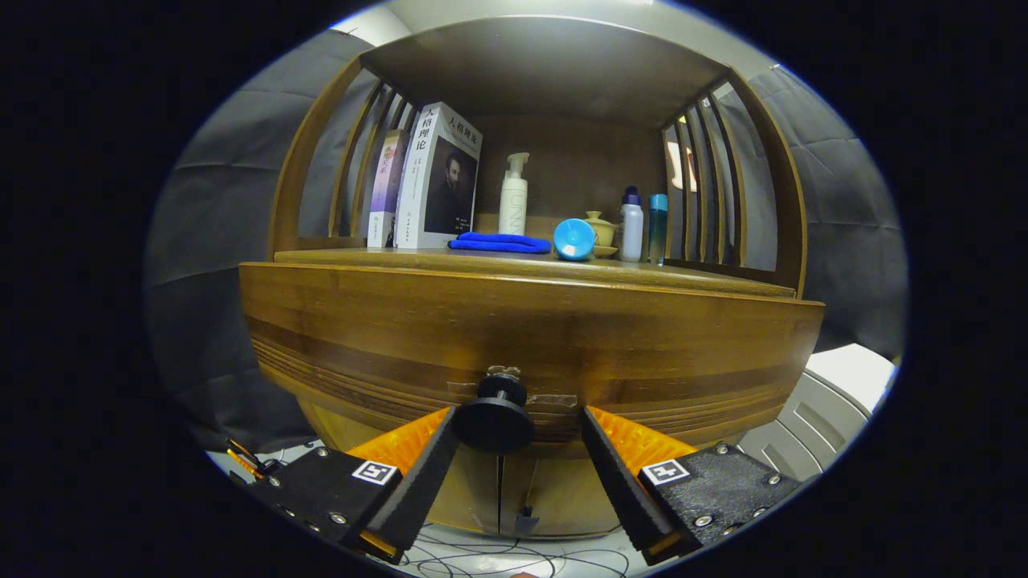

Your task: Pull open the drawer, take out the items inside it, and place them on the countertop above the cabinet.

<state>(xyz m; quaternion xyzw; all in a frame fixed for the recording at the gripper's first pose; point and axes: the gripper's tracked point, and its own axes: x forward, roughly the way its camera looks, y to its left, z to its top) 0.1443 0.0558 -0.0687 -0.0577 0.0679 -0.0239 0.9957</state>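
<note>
Gripper (518, 425) lined up on the drawer knob (493, 419). Fingers apart, one on either side of the knob. Left pad (430, 466) looks touching or nearly so; right pad (614, 474) has a clear gap, so not clamped yet. Straddling approach makes sense: the knob is a round black disc on a short stem, so closing behind the disc gives a positive pull w/o slip.

Drawer front (530, 337) looks fully shut, flush under the countertop (522, 261); contents hidden, can't tell what's inside.

Countertop is already busy: two books (426, 181) upright at left, blue cloth (499, 242) folded flat in the middle, pump bottle (514, 197) behind it, blue cup (574, 239) on its side, small teapot (601, 229), two bottles (642, 225) to the right. Free strip is along the front edge; prob the drop zone.

Next, imo: close on the knob, pull straight back, keep the axis level so the disc doesn't slip out.
</note>
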